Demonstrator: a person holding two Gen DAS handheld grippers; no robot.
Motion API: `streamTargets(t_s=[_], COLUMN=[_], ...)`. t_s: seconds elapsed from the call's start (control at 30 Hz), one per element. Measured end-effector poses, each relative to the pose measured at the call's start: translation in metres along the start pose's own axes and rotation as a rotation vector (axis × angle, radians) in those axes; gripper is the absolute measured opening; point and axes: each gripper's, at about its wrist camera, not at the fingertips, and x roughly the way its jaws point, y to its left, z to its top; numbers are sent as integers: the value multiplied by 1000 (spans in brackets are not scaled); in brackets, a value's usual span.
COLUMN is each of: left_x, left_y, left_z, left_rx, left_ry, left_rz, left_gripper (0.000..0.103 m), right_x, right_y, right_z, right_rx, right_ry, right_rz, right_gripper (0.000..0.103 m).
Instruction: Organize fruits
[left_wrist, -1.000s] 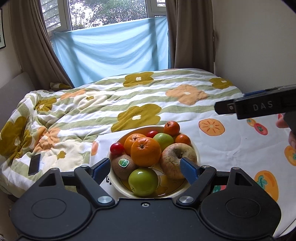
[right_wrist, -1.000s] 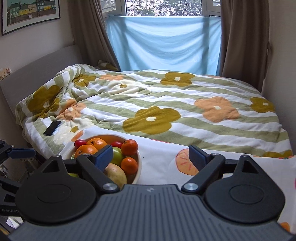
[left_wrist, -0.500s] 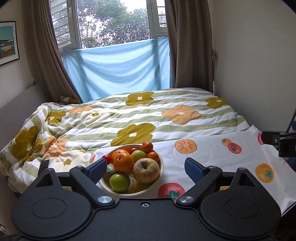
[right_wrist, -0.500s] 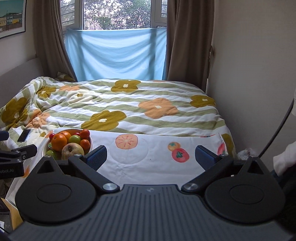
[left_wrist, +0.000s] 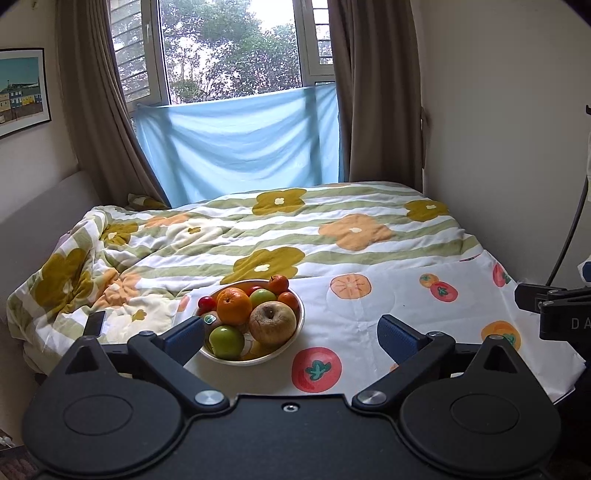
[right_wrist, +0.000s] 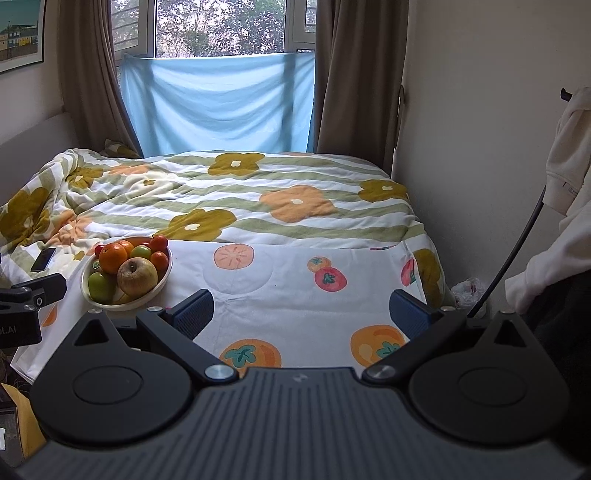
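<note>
Both hand-held grippers have drawn back from the bowl (left_wrist: 255, 360) of fruits (left_wrist: 272, 322); left hand-held gripper (left_wrist: 291, 332) and right hand-held gripper (right_wrist: 301, 306) hang empty, jaws wide apart. The bowl sits on the fruit-print cloth (left_wrist: 388, 306) over the bed. Round, firm, slippery fruit likely wants a gentle grip across its widest part.

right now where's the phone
The phone lies on the flowered quilt at the left of both views, just left of the fruit bowl and off the fruit-print cloth.
</note>
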Motion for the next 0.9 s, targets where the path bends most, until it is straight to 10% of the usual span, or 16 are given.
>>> streamTargets(t_s=[0.9], left_x=[-14], left_y=[2], left_z=[-5], left_rx=[-8], left_ry=[-12], left_rz=[30], left_gripper=[102], right_x=[-9], right_y=[4], right_z=[-3], right_rx=[7], right_ry=[14], right_rz=[8], right_gripper=[103])
